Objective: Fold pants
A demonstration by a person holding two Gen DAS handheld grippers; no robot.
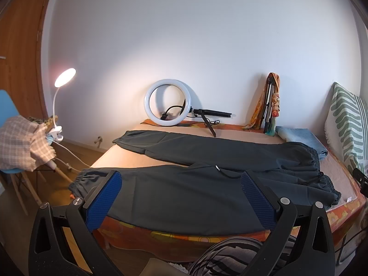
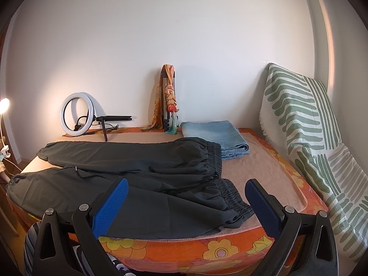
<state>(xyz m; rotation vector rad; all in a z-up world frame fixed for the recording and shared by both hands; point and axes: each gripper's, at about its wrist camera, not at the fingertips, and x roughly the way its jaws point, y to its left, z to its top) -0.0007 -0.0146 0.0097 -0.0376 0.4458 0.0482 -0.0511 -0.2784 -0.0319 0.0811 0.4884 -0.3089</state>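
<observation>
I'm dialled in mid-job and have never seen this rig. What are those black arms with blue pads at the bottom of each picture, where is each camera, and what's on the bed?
There is no robot arm: a person holds a two-finger gripper in each hand, and a fisheye camera on each looks forward along its fingers. The blue pads are the finger faces. One picture is from the left gripper, the other from the right gripper. Both are open and hold nothing.

On the bed lie dark pants, spread flat, both legs pointing left, elastic waistband to the right, not yet folded. Behind them lie folded jeans. By the wall stand a ring light and a folded tripod wrapped in a scarf. A striped cushion sits at right.
</observation>
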